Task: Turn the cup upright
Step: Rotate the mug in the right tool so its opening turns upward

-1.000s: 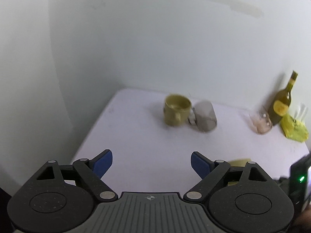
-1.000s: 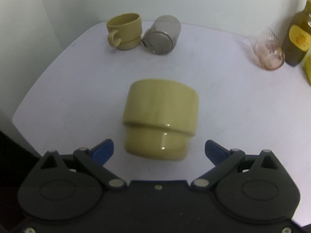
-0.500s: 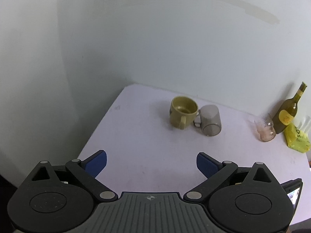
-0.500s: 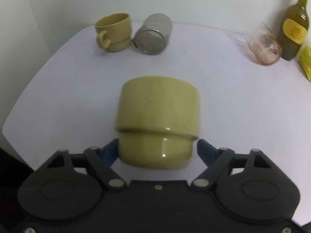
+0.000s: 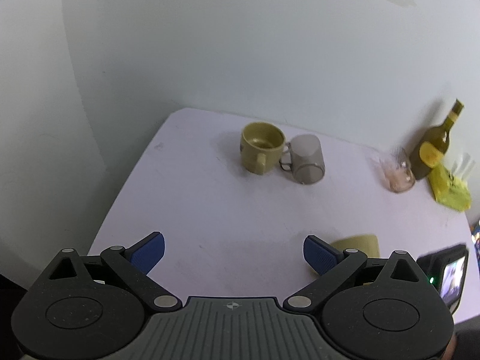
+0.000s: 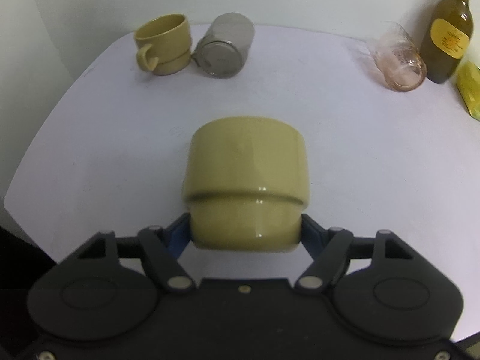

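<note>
Right gripper (image 6: pixel 244 229): blue pads pressed against both sides of the narrower base of the olive-yellow stepped ceramic cup (image 6: pixel 245 186); pinching it.
Olive-yellow stepped ceramic cup: directly ahead of the right gripper, between its fingers, lying on its side on the white rounded table (image 6: pixel 90 156); base toward the camera, wider rim end pointing away; handle not visible. In the left wrist view, only a sliver (image 5: pixel 358 244) showing, just beyond the right-hand finger of the left gripper.
Left gripper (image 5: pixel 234 252): blue-padded fingers spread wide, nothing between them; above the near part of the table.
Second olive-yellow ceramic mug with handle (image 6: pixel 163 48): far ahead and to the left of the right gripper, upright, opening up, handle facing the camera.
Grey translucent glass mug (image 6: pixel 225 49): just right of that upright mug, touching or nearly touching it, on its side with the base toward the right gripper.
Pink clear glass tumbler (image 6: pixel 397 60): far ahead to the right, tipped on its side.
Dark green glass bottle with yellow label (image 6: pixel 448 30): upright just right of the tumbler, against the wall.
Yellow packet (image 5: pixel 450 184): beside the bottle, at the far right edge.
</note>
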`<state>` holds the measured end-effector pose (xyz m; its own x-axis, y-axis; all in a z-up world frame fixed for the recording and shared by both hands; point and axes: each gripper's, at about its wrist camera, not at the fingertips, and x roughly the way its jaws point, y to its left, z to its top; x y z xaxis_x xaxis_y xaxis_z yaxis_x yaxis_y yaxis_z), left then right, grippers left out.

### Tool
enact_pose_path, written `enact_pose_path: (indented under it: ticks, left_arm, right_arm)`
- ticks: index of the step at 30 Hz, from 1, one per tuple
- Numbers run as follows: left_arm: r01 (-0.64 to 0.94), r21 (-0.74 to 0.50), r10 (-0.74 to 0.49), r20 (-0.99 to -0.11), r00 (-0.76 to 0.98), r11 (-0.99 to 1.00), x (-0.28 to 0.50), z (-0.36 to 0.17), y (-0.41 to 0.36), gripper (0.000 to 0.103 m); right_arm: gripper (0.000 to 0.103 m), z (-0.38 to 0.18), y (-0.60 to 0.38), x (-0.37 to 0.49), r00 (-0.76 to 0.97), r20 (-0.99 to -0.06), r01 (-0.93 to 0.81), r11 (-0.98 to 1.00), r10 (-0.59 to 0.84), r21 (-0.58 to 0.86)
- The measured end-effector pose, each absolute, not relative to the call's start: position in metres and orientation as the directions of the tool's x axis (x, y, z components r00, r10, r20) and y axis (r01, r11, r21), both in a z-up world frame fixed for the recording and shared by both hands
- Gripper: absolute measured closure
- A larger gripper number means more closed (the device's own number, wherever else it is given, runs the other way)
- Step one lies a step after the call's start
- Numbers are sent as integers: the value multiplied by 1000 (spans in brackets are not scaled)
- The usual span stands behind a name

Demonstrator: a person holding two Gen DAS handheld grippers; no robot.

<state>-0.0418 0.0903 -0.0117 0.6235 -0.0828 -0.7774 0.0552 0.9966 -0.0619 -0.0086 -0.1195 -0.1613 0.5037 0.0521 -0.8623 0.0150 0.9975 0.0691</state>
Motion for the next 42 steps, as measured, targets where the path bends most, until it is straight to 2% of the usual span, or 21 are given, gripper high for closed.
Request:
enact_pose_path:
  ticks: [18,31,42]
  left_arm:
    - [189,-94,-183,-821,540,978,-42,-26,68,3]
    - [177,-101,-183,-820,542,979,-48,-27,74,3]
    - [156,-105,-175,-819,547,982,-53,-26,83,3]
  right_arm:
    - [30,-137,-115,12,446,-895,-16,1000,-5,-14]
    - [30,-131,-112,32,412,-911,-58,997,-26,-55]
    - [30,-139,-115,53,418,-909,-29,999,-5,-19]
